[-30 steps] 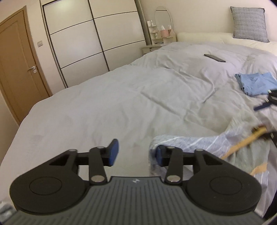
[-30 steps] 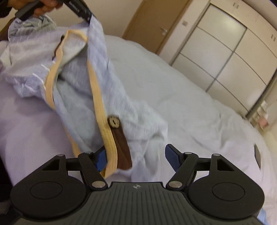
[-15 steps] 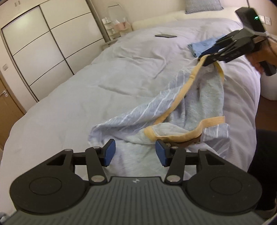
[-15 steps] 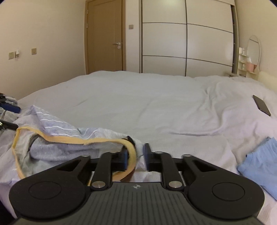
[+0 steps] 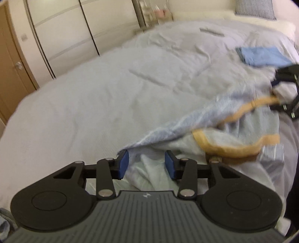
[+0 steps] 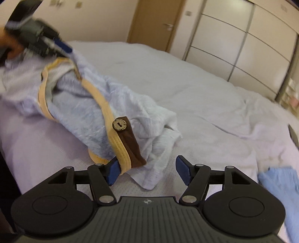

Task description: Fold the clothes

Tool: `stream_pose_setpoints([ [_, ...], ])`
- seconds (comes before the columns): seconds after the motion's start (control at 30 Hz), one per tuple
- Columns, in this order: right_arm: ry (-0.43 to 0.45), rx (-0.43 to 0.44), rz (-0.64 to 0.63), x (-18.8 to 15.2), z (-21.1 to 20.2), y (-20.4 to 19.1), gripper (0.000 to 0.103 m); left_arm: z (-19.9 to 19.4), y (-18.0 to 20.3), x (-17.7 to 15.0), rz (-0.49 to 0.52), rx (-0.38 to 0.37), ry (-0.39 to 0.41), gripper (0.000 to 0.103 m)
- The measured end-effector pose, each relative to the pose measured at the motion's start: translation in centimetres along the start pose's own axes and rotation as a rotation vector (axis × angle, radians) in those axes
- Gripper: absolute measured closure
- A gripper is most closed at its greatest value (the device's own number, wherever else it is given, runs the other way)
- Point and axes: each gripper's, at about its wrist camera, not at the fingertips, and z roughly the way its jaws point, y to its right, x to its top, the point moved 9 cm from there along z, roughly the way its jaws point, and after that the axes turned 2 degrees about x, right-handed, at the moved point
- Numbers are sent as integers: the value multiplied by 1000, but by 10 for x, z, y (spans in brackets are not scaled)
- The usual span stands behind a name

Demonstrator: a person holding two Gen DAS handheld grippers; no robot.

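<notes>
A crumpled pale striped garment (image 6: 89, 104) with a yellow band (image 6: 104, 104) and a brown button tab (image 6: 129, 142) lies on the grey duvet (image 5: 104, 97) of the bed, near its edge. In the left wrist view it sprawls from the centre out towards 3 o'clock; in the right wrist view it runs from the centre up towards 10 o'clock.

The left gripper (image 5: 146, 164) has its jaws part-way apart and just closing further, with garment cloth between the blue pads (image 5: 124, 162) — whether they pinch it cannot be told. The right gripper (image 6: 148, 171) has just been opening; its jaws stand wide, the yellow band lying against the left pad, the right pad clear of the cloth, so nothing is clamped.

Around: a folded blue cloth (image 5: 263, 56) lies on the duvet at about 2 o'clock in the left view, and a dark flat object (image 5: 212, 31), blurred, sits farther up at 1 o'clock. A pillow (image 5: 254, 8) is at the head of the bed.

Only the left view shows the pillow; only the right view shows the button tab plainly, and a hand (image 6: 9, 44) behind the other gripper at 10 o'clock. Wardrobe doors (image 6: 243, 43) and a wooden door (image 6: 155, 22) appear in both.
</notes>
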Motion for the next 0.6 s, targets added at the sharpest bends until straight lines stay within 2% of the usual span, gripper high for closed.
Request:
stream_pose_setpoints([
  [0.03, 2, 7, -6, 1, 5, 0, 38, 1, 0, -2, -5, -5, -4, 71],
  [0.07, 4, 14, -12, 2, 9, -1, 38, 2, -1, -5, -10, -9, -8, 85],
  [0.13, 25, 29, 6, 11, 8, 1, 37, 2, -14, -4, -68, 17, 9, 102],
  [0.2, 57, 44, 37, 21, -1, 4, 34, 2, -33, -3, -143, 59, 27, 103],
  [0.27, 79, 41, 46, 21, -14, 7, 31, 1, -46, -1, -208, 61, 38, 103],
  [0.4, 28, 1, -36, 0, -28, 8, 30, -10, -42, 1, -162, 48, 46, 101],
  [0.43, -2, -14, -77, -8, -26, 6, 30, -12, -39, -1, -164, 37, 44, 96],
  [0.47, -20, -27, -114, -13, -24, 2, 30, -14, -37, -3, -165, 26, 42, 83],
  [0.5, -32, -37, -150, -17, -22, -1, 30, -16, -34, -4, -167, 15, 40, 76],
  [0.53, -43, -48, -186, -20, -20, -5, 30, -18, -31, -6, -169, 4, 38, 61],
  [0.57, -39, -53, -208, -20, -18, -8, 30, -20, -29, -8, -171, -7, 37, 52],
  [0.6, -26, -57, -224, -17, -14, -12, 30, -22, -26, -9, -172, -17, 34, 50],
])
